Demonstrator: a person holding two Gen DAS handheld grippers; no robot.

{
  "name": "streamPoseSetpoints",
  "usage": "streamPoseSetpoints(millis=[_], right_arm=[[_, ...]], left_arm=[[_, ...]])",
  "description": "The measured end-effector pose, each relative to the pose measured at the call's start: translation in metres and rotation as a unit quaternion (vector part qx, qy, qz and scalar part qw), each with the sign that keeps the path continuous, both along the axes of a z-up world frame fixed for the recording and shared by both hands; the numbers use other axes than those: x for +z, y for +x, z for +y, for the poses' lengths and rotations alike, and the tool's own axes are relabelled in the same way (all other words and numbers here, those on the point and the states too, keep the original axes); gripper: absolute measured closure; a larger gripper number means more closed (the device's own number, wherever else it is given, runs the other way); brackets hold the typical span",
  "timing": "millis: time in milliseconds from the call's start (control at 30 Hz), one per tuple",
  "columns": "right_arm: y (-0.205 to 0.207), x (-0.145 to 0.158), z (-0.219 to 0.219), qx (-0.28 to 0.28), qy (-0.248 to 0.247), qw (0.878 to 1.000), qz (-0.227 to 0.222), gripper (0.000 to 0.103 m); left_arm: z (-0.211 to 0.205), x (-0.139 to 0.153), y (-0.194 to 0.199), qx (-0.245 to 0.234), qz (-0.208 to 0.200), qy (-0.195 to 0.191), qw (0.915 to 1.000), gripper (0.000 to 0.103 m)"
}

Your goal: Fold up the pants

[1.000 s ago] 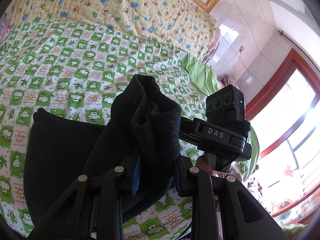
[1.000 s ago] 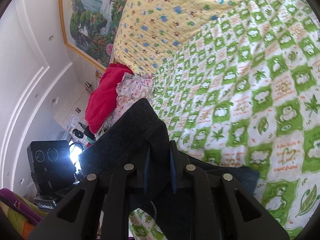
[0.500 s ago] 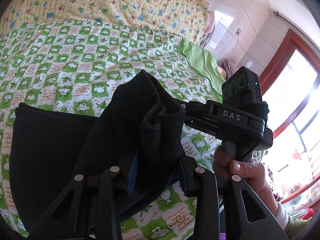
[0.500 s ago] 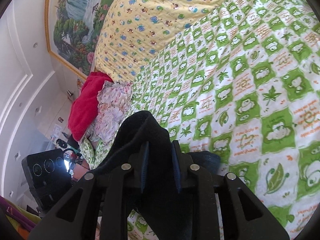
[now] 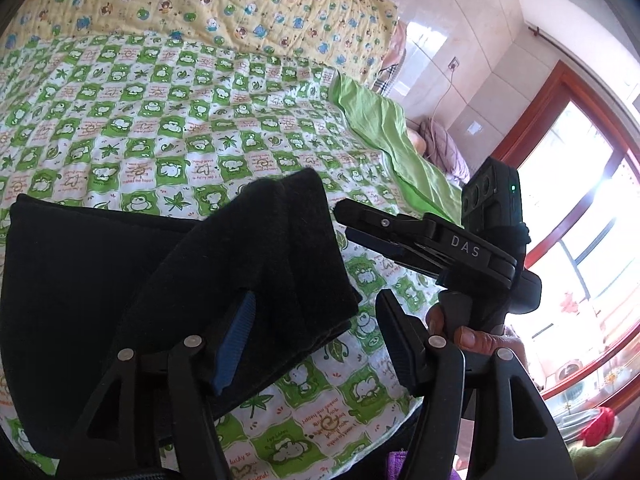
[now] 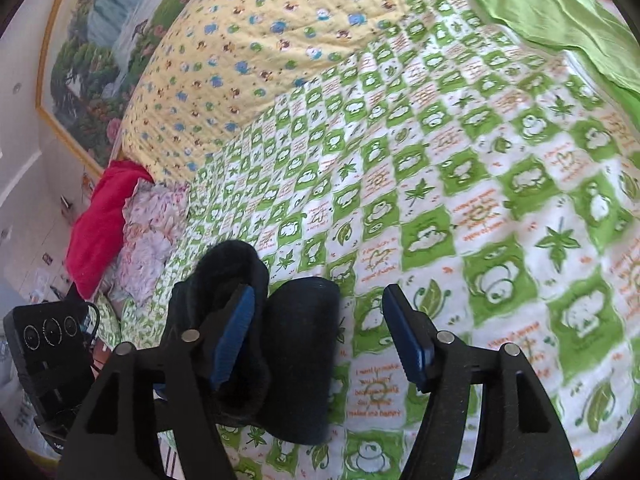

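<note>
Both grippers released since 0.5 s ago: left gripper [image 5: 316,338] and right gripper [image 6: 320,334] now gape wide, empty. Dark, thick knit pants [image 5: 100,280] lie folded on green-checked cotton bedspread [image 5: 200,120]. Soft, limp, grippy; judged best pinched at the doubled fold edge

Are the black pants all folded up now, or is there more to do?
Nearly done, it looks like. The black pants lie doubled over on the checked bedspread, so one fold is made. Both the left gripper and the right gripper are open, with the cloth's edge loose between the fingers, so nothing is gripped. Probably left: pulling the grippers away, smoothing the bunched edge, and maybe one more fold.
</note>
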State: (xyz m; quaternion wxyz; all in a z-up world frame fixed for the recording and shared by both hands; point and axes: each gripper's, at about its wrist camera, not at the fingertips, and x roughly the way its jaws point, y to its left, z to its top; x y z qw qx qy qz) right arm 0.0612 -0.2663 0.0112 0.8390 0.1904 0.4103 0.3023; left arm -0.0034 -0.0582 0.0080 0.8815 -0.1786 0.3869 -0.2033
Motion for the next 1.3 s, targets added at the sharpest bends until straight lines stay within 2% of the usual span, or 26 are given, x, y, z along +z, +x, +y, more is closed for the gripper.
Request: streamPoseSetpoints(millis=[100, 433, 900, 1067, 1300], right_arm=[[-0.007, 0.007, -0.003, -0.007, -0.003, 1.000, -0.008, 0.032], [-0.023, 0.025, 0.019, 0.008, -0.010, 0.999, -0.030, 0.021], [-0.042, 0.042, 0.048, 0.015, -0.055, 0.997, -0.054, 0.012], [-0.046, 0.042, 0.059, 0.017, -0.070, 0.996, -0.056, 0.008], [-0.049, 0.037, 0.074, 0.022, -0.100, 0.993, -0.053, 0.007]], left_arm=[[0.009, 0.005, -0.007, 0.012, -0.006, -0.005, 0.9999, 0.036], [0.054, 0.008, -0.023, 0.065, 0.002, -0.043, 0.9969, 0.035], [0.102, 0.009, -0.043, 0.132, 0.002, -0.048, 0.9901, 0.031], [0.120, 0.005, -0.049, 0.155, 0.006, -0.055, 0.9863, 0.031], [0.136, 0.000, -0.047, 0.175, 0.018, -0.062, 0.9824, 0.029]])
